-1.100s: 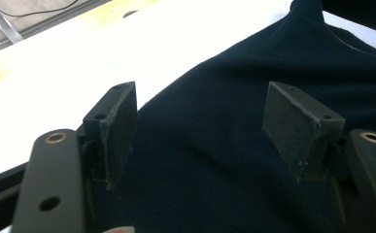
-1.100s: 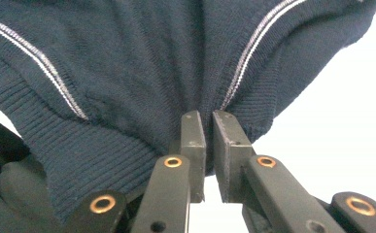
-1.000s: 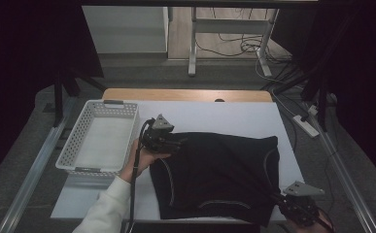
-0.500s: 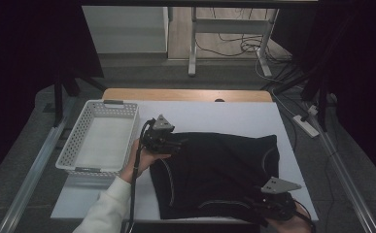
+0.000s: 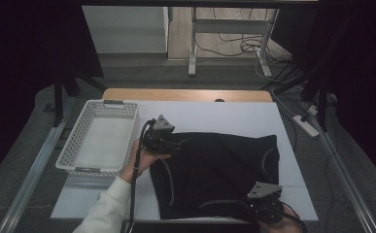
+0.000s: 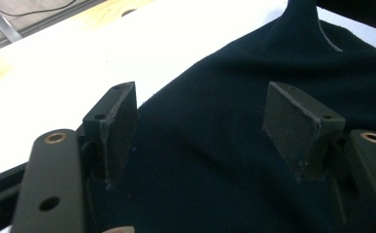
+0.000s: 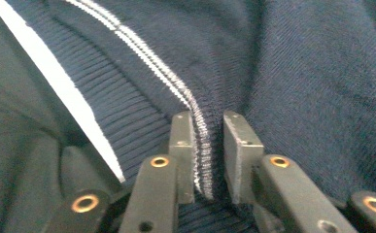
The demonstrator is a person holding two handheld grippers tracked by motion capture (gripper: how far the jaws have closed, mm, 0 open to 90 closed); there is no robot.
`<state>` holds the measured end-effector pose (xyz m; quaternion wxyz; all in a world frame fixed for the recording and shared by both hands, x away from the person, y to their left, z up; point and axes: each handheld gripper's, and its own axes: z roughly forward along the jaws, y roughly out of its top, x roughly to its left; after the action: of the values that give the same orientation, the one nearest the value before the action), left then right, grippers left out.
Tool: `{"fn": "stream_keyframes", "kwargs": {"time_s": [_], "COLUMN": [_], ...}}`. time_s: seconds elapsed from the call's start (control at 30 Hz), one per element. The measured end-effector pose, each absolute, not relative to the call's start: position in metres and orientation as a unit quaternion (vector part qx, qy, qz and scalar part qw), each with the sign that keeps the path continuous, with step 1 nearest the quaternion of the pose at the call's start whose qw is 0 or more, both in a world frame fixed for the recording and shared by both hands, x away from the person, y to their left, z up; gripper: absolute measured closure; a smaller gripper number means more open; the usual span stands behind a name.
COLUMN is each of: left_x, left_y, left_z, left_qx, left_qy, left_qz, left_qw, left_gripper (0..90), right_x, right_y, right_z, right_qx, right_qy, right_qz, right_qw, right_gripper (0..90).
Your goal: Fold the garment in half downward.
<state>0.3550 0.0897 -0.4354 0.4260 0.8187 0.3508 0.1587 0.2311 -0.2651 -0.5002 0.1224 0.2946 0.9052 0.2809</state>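
1. Left tool point(image 5: 168, 141) sits over the far-left corner of the dark knit garment point(image 5: 219, 170), its jaws spread wide with nothing between them; in the left gripper view the fabric point(image 6: 234, 160) lies flat beneath the gap.
2. Right tool point(image 5: 265, 206) is at the garment's near edge. In the right gripper view its jaws stand narrowly apart on either side of a fold of the ribbed hem with its white stripe point(image 7: 176, 87); they look close to pinching it but not fully clamped.
3. Garment location: spread on the white counter point(image 5: 214, 116), just right of the white basket point(image 5: 103, 104), which holds nothing.
4. Handling, as a judgement: soft, limp and light. It will sag and drape wherever it is unsupported, so one grip point will not keep its shape.
5. Best holds are probably the thicker ribbed hem and the corners, where doubled knit gives the pads something to bite.
6. Thin single layers may slip out or stretch.
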Motion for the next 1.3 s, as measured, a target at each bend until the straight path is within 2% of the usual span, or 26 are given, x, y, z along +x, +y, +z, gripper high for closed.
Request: {"fn": "stream_keyframes", "kwargs": {"time_s": [0.17,0.27,0.33,0.37,0.4,0.43,0.47,0.5,0.57,0.77,0.87,0.93,1.03,1.3], "left_x": [0.355,0.355,0.355,0.355,0.355,0.355,0.356,0.356,0.355,0.355,0.356,0.356,0.356,0.357], "left_y": [0.092,0.093,0.093,0.093,0.093,0.093,0.093,0.093,0.093,0.094,0.093,0.093,0.092,0.092], "left_z": [-0.435,-0.434,-0.434,-0.434,-0.434,-0.434,-0.434,-0.434,-0.434,-0.434,-0.434,-0.434,-0.434,-0.435], "left_qx": [0.816,0.816,0.817,0.816,0.816,0.816,0.816,0.816,0.816,0.815,0.815,0.816,0.817,0.818], "left_qy": [0.353,0.353,0.352,0.352,0.352,0.353,0.354,0.354,0.353,0.354,0.354,0.353,0.351,0.353], "left_qz": [0.160,0.160,0.161,0.161,0.161,0.161,0.160,0.160,0.161,0.161,0.161,0.161,0.162,0.160], "left_qw": [0.428,0.428,0.428,0.428,0.428,0.428,0.428,0.428,0.428,0.429,0.429,0.429,0.428,0.426], "left_gripper": [29.2,29.2,29.2,29.2,29.2,29.2,29.2,29.2,29.2,29.2,29.2,29.2,29.1,29.1], "right_x": [0.204,0.204,0.208,0.209,0.209,0.212,0.212,0.217,0.224,0.253,0.283,0.292,0.326,0.379], "right_y": [-0.262,-0.259,-0.258,-0.259,-0.259,-0.263,-0.263,-0.269,-0.278,-0.300,-0.316,-0.320,-0.335,-0.342], "right_z": [-0.485,-0.488,-0.492,-0.490,-0.490,-0.486,-0.486,-0.478,-0.470,-0.458,-0.458,-0.460,-0.466,-0.462], "right_qx": [0.277,0.270,0.268,0.271,0.271,0.278,0.278,0.293,0.311,0.361,0.393,0.402,0.438,0.457], "right_qy": [0.902,0.905,0.906,0.905,0.905,0.896,0.896,0.882,0.868,0.837,0.822,0.818,0.802,0.787], "right_qz": [0.311,0.314,0.311,0.313,0.313,0.331,0.331,0.350,0.366,0.375,0.362,0.360,0.351,0.354], "right_qw": [0.112,0.103,0.101,0.102,0.102,0.102,0.102,0.113,0.126,0.167,0.197,0.199,0.204,0.217], "right_gripper": [77.1,76.9,71.7,64.7,64.7,52.9,52.9,46.3,44.2,43.7,44.0,44.0,44.4,44.6]}}
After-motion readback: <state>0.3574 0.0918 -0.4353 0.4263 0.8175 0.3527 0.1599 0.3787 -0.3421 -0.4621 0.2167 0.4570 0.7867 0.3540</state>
